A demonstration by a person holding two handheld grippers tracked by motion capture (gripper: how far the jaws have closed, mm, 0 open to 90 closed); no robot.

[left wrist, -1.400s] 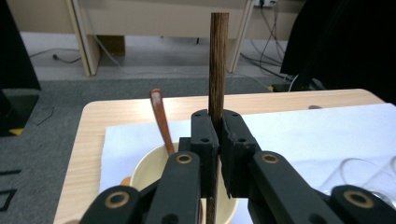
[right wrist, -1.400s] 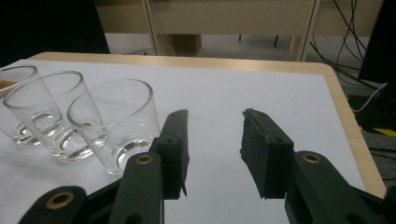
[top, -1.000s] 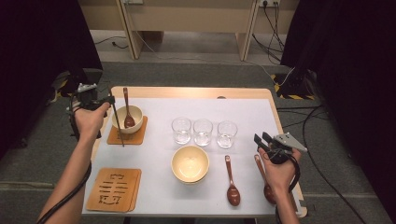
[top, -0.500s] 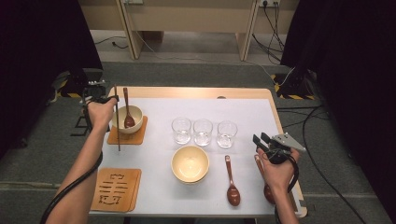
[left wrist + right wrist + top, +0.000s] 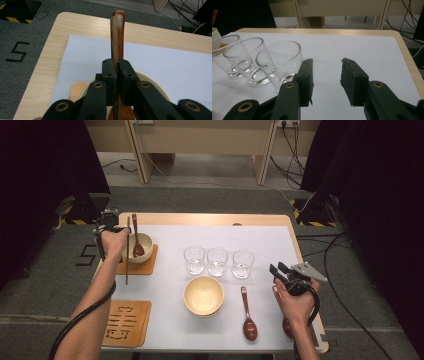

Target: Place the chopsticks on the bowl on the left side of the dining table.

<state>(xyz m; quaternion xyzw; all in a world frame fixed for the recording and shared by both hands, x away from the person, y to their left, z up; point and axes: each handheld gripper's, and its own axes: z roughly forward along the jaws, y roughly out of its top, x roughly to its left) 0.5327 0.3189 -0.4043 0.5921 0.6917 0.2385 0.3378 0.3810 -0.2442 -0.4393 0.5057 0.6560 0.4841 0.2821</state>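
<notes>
Near the table's left edge, left gripper clamps chopstick.

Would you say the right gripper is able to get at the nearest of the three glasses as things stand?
Probably yes. The right gripper stands open and empty, the nearest glass is just beside its left jaw, and only bare white table cover lies around it.

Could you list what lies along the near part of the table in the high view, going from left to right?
Wooden coaster → cream bowl → brown spoon → right gripper, held in the person's hand at the table's right edge.
</notes>
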